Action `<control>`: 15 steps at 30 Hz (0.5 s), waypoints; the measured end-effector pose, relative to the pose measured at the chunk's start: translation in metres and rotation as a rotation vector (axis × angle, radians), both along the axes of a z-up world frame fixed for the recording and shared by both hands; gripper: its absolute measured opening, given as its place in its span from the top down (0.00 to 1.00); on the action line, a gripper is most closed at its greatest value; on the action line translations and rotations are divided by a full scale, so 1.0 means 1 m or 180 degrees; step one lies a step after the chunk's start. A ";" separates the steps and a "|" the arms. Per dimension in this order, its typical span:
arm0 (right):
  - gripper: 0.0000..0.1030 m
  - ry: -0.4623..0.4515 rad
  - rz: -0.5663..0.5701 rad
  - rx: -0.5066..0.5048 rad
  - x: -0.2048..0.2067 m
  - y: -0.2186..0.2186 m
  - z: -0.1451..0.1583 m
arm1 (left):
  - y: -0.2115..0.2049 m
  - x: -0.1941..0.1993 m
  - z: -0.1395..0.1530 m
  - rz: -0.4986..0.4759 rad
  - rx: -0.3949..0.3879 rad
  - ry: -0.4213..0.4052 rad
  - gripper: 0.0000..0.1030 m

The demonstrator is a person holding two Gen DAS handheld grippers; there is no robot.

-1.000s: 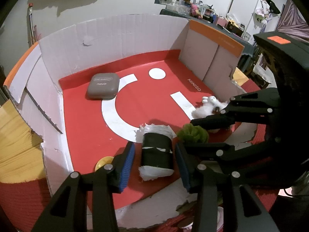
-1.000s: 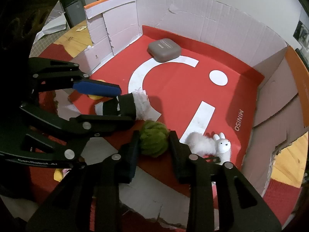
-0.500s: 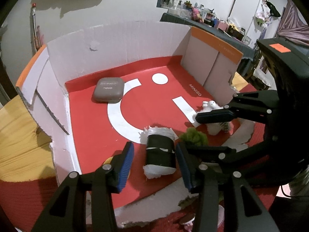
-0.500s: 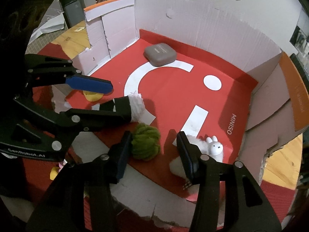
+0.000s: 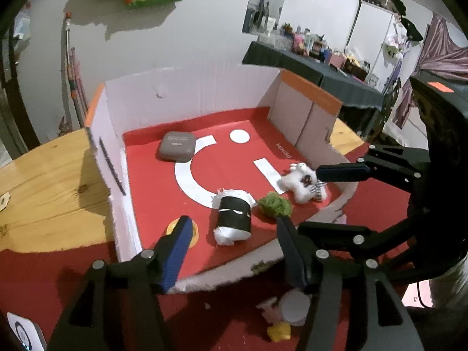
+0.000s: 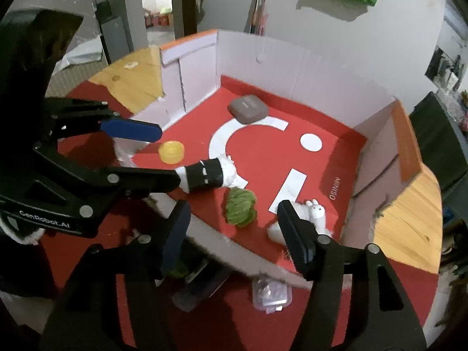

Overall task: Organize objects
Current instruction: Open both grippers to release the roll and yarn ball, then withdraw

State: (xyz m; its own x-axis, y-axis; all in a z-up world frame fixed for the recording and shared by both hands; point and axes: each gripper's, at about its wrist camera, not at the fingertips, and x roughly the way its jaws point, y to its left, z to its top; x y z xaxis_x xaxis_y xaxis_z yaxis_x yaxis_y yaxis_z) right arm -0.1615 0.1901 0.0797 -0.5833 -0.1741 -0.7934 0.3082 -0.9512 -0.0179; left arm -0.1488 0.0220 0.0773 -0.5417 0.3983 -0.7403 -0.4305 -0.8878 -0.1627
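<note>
Both grippers hang with jaws spread wide and empty above the torn near edge of the cardboard box: the left gripper faces the black-wrapped white roll lying on its side on the red floor, and the right gripper faces the fuzzy green ball just beside that roll. A fluffy white rabbit toy lies near the right gripper's right finger, a flat yellow disc sits by the left wall, and a rounded grey case rests toward the back.
</note>
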 end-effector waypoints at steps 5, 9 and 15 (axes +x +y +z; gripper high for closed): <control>0.31 0.0167 -0.0113 -0.0064 0.023 0.002 0.013 | -0.004 0.021 0.009 0.0048 0.0054 0.0121 0.31; 0.29 0.0274 -0.0209 -0.0103 0.041 0.003 0.021 | -0.005 0.033 0.011 0.0083 0.0079 0.0180 0.28; 0.23 0.0370 -0.0404 -0.0214 0.066 0.007 0.027 | -0.010 0.052 0.012 0.0196 0.0156 0.0251 0.22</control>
